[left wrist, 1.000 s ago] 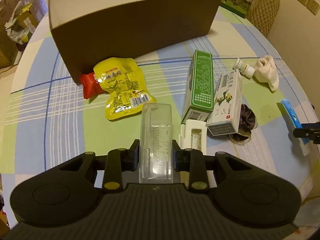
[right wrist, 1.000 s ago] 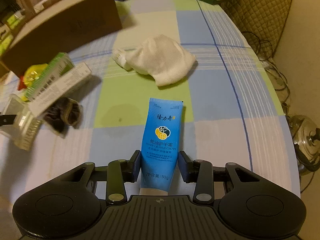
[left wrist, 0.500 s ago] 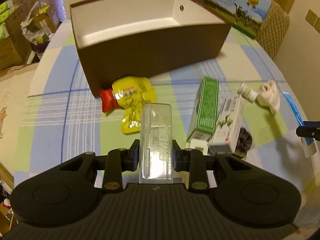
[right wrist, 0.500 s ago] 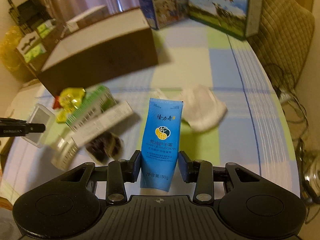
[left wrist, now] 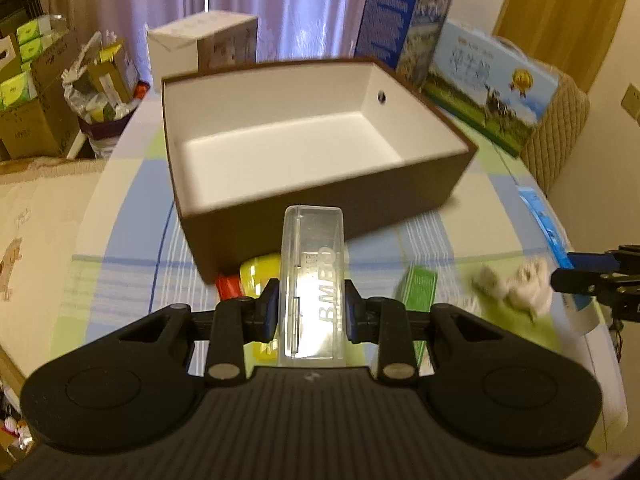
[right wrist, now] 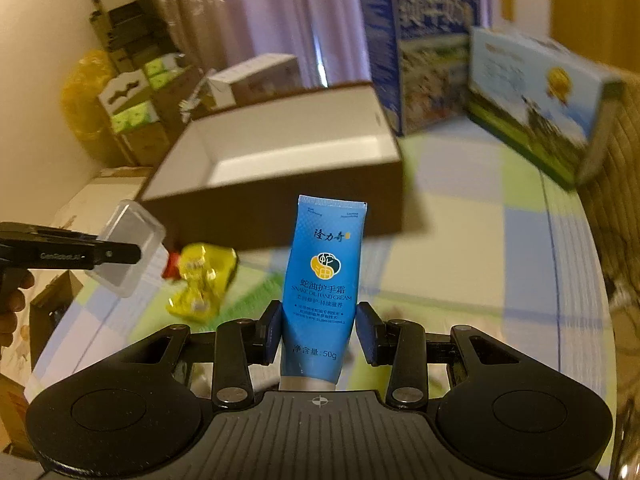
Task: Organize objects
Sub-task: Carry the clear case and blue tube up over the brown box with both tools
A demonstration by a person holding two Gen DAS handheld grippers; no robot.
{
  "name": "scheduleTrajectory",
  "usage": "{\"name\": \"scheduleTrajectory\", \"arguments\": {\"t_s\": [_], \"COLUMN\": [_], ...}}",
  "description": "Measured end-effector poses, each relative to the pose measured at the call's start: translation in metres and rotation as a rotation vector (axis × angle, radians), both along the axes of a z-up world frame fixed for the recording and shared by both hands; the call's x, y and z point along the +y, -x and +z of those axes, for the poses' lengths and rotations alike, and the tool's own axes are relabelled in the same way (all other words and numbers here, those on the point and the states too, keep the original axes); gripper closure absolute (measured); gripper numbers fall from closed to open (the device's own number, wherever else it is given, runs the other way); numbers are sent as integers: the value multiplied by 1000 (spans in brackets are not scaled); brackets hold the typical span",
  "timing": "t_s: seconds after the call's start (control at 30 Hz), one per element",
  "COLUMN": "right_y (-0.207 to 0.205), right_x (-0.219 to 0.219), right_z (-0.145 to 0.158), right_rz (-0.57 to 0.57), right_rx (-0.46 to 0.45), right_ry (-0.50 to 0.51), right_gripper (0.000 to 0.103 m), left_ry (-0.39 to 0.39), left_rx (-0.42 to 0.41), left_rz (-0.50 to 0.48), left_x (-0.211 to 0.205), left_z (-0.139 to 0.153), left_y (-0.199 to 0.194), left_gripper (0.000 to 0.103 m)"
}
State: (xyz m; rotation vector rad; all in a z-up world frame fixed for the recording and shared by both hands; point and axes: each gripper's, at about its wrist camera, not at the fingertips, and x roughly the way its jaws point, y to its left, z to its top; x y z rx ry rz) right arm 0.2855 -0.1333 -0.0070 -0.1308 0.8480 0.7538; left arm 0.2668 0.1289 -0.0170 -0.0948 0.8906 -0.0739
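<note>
Left gripper (left wrist: pixel 311 316): closed on a clear case (left wrist: pixel 312 276), pads pressed to both long sides, case pointing up and away, lifted off the table (left wrist: pixel 120 264). Seen from the right wrist as a dark arm at the left edge, case (right wrist: pixel 126 246) held in the air beside the near left corner of the box (right wrist: pixel 280 196).

Right gripper (right wrist: pixel 318 334): narrowed around a blue tube (right wrist: pixel 324 276), left pad on the tube, a thin gap showing at the right pad; tube upright between the fingers, crimped end up, cap end down, raised clear of the table. From the left wrist, visible only at the far right edge as dark fingers with the tube (left wrist: pixel 540 216) seen edge-on and blurred.

Brown box (left wrist: pixel 320 168): open, white inside, nothing visible in it, standing on the checked cloth beyond both grippers.

In front of the box, on the table: yellow pouch (right wrist: pixel 202 280) with a red packet (left wrist: pixel 229 283) touching it, both near the box's front wall. Green carton (left wrist: pixel 418 290) to the right of the case, partly hidden by the gripper. White cloth (left wrist: pixel 520 288) further right, blurred.

Behind the box: two printed cartons (left wrist: pixel 404 40) (left wrist: pixel 488 80) and a white box (left wrist: pixel 200 46).
</note>
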Motion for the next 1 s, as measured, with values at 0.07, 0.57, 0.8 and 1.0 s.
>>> {"name": "scheduleTrajectory", "arguments": {"t_s": [0.07, 0.57, 0.8, 1.0], "right_y": [-10, -84, -117, -141], "right_x": [13, 97, 119, 132], "right_z": [5, 26, 23, 14], "right_rz": [27, 140, 130, 116], "right_rx": [-27, -132, -147, -147], "right_ry": [-8, -53, -47, -27], "right_gripper": [66, 66, 67, 66], "left_ry": [0, -11, -13, 2], "left_rx": [-20, -98, -85, -49], "left_rz": [3, 59, 92, 116], "left_x": [0, 3, 6, 8], "left_z": [6, 28, 20, 7], "left_y": [-10, -93, -129, -153], "left_gripper": [77, 77, 77, 77]}}
